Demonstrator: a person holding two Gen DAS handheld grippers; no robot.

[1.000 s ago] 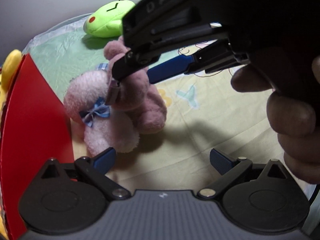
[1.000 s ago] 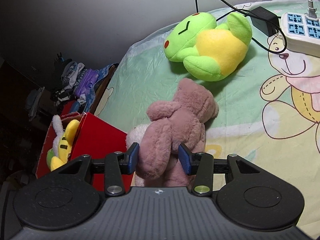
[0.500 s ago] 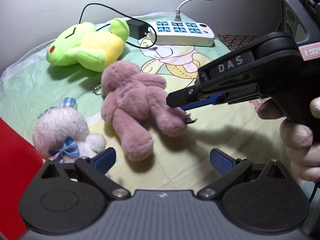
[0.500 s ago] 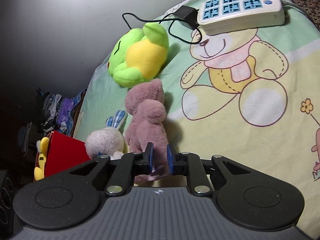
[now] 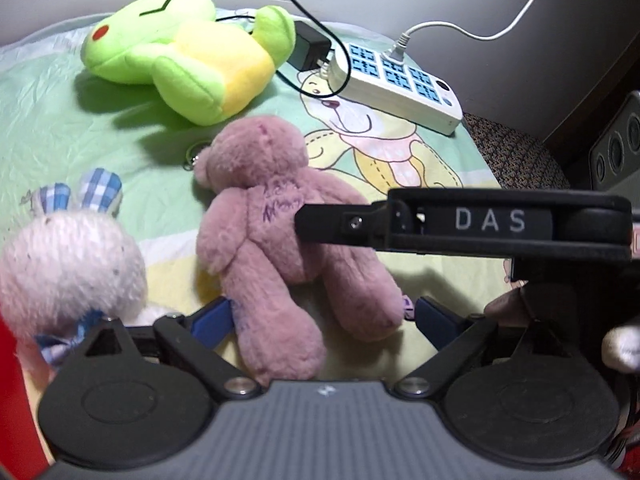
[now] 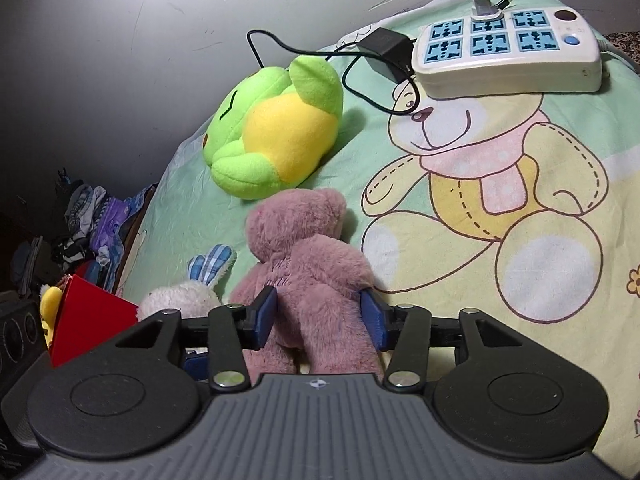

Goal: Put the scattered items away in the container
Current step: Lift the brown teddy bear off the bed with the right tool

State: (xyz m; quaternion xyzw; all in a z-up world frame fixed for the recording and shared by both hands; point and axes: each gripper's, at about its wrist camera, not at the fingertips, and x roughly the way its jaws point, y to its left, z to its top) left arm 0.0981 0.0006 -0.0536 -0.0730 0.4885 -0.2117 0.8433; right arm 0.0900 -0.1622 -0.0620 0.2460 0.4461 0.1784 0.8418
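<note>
Both grippers crowd the pink teddy bear [image 5: 280, 236], which lies face down on the bedsheet [image 6: 500, 340], its head toward the green frog plush [image 5: 180, 60]. Right gripper [image 6: 318, 316], seen from its own camera, has its blue pads on either side of the bear's lower body while the jaws are opening; the pads seem to brush the fur, though whether they still press on it is hard to tell through the pile. From the left wrist view this gripper reaches in from the right as a black bar over the bear's back, with fingertips of the person's hand [image 5: 618, 348] showing below it. Left gripper [image 5: 320, 316] stands wide, its jaws closing, with the bear's two legs between the pads and a gap left on each side. A white bunny plush [image 5: 68, 268] with checked ears lies just beside the bear. Beyond it, at the bed's edge, stands the red container [image 6: 86, 320] with a yellow toy [image 6: 50, 300] in it. A white power strip [image 6: 508, 52] rests on the sheet near the wall, a black adapter [image 6: 384, 46] plugged into its end.
</note>
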